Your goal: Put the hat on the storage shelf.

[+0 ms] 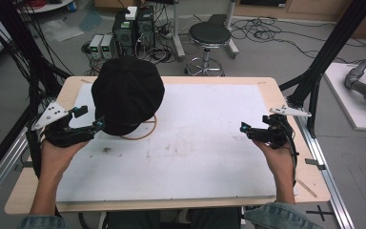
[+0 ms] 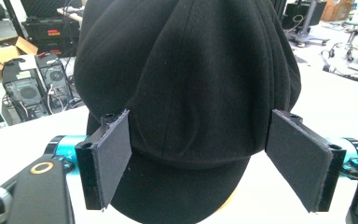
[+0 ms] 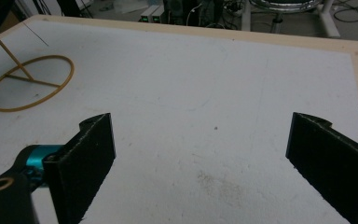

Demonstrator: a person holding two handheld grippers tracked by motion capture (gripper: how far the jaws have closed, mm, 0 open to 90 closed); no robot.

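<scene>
Left tool (image 2: 198,156) — jaws wide — facing black cap (image 2: 186,84)

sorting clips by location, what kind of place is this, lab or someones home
Most likely a lab or workshop, not a home: desktop computers stand on a bare floor amid loose cables, a black metal frame surrounds the table, and a round stool stands behind it.
</scene>
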